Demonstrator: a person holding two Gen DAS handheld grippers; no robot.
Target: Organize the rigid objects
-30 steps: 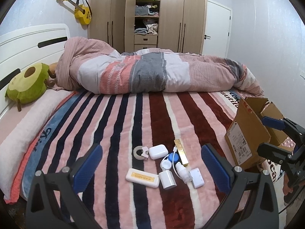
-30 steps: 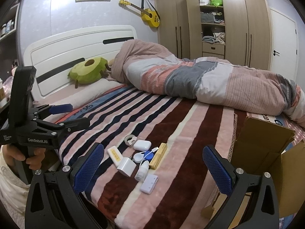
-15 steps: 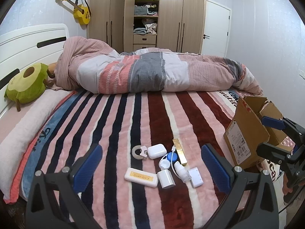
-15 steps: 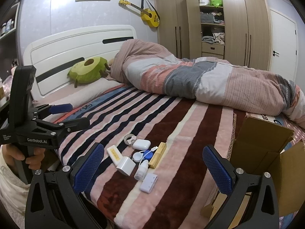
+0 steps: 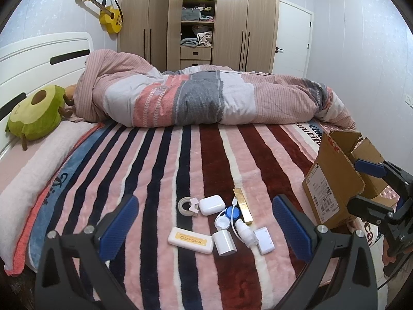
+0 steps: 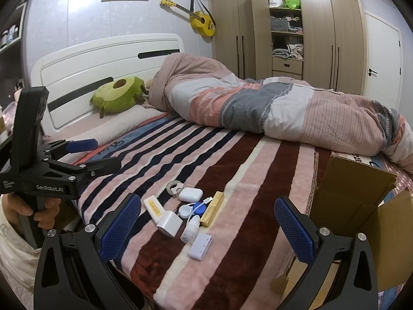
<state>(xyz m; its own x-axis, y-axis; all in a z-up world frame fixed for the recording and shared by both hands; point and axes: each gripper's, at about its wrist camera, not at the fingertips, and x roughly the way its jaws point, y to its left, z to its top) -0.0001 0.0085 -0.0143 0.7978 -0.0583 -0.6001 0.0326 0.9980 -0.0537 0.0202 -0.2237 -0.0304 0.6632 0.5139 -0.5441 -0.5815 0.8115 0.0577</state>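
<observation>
Lying in a cluster at lower centre of both views, on the striped blanket (image 5: 144, 170): tape roll (image 5: 188, 206), white earbud case (image 5: 212, 204), gold bar (image 5: 243, 206), blue-and-white lens case (image 5: 227, 215), dropper bottle (image 5: 245, 232), white charger block (image 5: 224, 242), yellow-labelled white box (image 5: 190, 240), small white adapter (image 5: 264, 240). Cardboard box (image 5: 335, 180), open, at right edge of the frame. My left gripper (image 5: 205, 228) spread wide, holding nothing; my right gripper (image 6: 207, 228) likewise spread and unloaded, both above the cluster
</observation>
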